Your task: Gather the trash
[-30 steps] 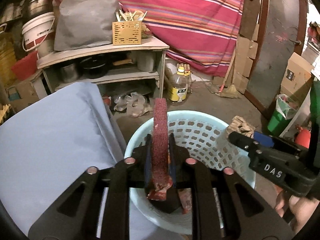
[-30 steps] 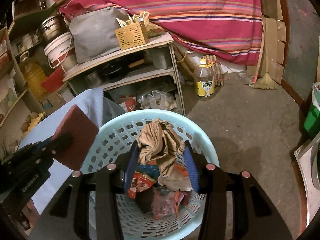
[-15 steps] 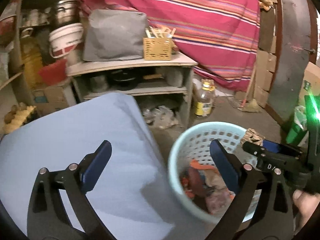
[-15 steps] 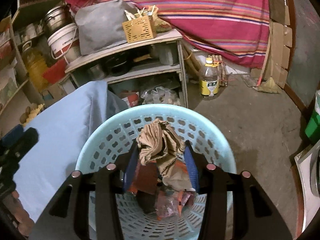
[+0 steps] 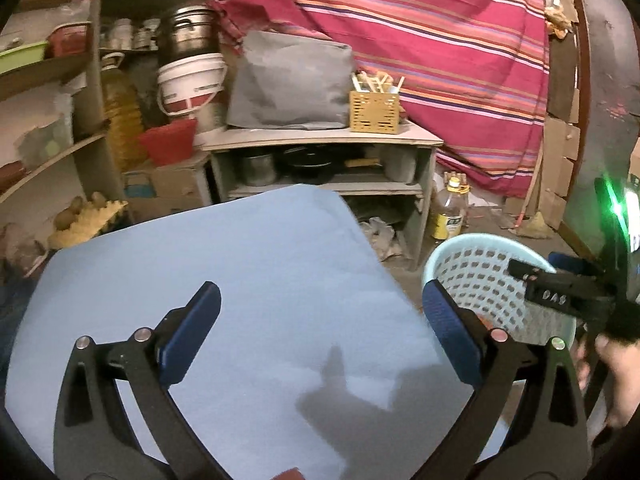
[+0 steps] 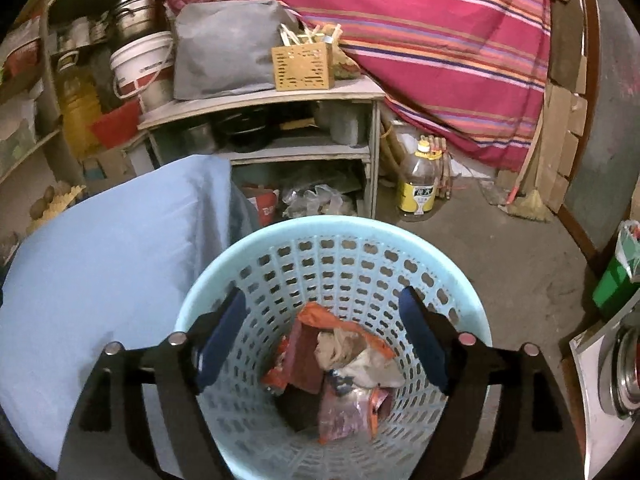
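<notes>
a: pale blue plastic basket (image 6: 332,236), slotted walls, sits on the floor just beside the blue cloth-covered table (image 5: 224,280). trash pile (image 6: 340,364) at the bottom: orange wrappers, a dark red slab, a crumpled whitish-tan wad, clear plastic.

b: grippers?

a: right gripper (image 6: 326,344) over the basket mouth, jaws have just been opening, nothing between the pads, the pile shows straight through the gap. left gripper (image 5: 320,332) over the table, jaws spread wide, empty, they have just been opening too.

b: anything left to collect?

a: table top looks bare in the left wrist view, except a small reddish scrap (image 5: 288,474) at 6 o'clock on the frame edge, under the gripper. can't tell what it is.

b: risks?

a: first, that scrap gets missed, it's nearly hidden under the left gripper body. second, the right gripper's fingers sit near the rim on both sides, so a careless pull out could catch the light basket and tip it. third, in the left view the right gripper is at 3 o'clock close to the left gripper's right finger, so they could knock together if both swing toward the table. cluttered shelf (image 6: 260,96) at 12 o'clock is well apart, no worry.
</notes>
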Action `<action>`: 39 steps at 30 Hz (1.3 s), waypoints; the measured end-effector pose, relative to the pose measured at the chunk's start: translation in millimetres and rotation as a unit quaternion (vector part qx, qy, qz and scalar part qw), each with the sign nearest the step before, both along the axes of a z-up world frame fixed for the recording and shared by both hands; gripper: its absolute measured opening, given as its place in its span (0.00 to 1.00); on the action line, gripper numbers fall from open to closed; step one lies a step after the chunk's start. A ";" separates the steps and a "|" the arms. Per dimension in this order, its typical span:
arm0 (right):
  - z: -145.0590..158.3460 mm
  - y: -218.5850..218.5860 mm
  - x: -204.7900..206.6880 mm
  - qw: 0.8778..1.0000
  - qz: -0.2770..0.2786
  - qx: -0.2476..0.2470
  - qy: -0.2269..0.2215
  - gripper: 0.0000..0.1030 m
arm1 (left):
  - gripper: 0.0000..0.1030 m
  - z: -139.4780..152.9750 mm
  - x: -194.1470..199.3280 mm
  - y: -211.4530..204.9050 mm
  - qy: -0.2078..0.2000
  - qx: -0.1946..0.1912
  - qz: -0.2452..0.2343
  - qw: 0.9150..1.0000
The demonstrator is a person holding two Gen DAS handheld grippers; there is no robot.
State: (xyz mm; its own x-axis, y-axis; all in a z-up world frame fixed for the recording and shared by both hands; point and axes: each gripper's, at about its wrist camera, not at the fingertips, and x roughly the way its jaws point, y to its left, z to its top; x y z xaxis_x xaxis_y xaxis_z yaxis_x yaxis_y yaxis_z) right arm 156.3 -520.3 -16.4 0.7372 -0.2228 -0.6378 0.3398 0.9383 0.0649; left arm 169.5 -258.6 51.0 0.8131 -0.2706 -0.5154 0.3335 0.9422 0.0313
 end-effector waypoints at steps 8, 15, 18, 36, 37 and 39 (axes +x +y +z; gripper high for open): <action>34.0 75.6 -51.4 0.997 0.029 -0.034 -0.067 0.96 | 0.95 3.3 -56.0 83.2 -0.042 0.005 0.051 0.998; 26.4 155.1 -90.8 0.993 0.064 -0.061 -0.079 0.96 | 0.95 -4.4 -98.2 144.4 -0.050 0.000 0.078 0.996; 22.5 185.5 -110.1 0.989 0.084 -0.065 -0.104 0.96 | 0.95 -12.7 -112.4 163.5 -0.049 0.000 0.093 0.995; -14.7 280.4 -156.9 0.977 0.158 -0.041 -0.141 0.96 | 0.95 -63.6 -151.5 225.1 -0.060 0.016 0.170 0.984; -15.9 282.4 -156.2 0.976 0.162 -0.038 -0.140 0.95 | 0.95 -63.9 -151.5 225.9 -0.061 0.015 0.170 0.983; -18.0 285.9 -155.3 0.976 0.164 -0.039 -0.139 0.96 | 0.95 -64.8 -152.7 230.8 -0.062 0.008 0.174 0.983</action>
State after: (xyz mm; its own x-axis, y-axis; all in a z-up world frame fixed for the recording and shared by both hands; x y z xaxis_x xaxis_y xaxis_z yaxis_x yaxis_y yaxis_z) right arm 0.9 -234.4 -34.3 0.9194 0.0154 -0.3929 -0.0013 0.9994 0.0360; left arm 16.9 -27.8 -13.8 0.9120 0.0413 -0.4082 -0.0155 0.9977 0.0664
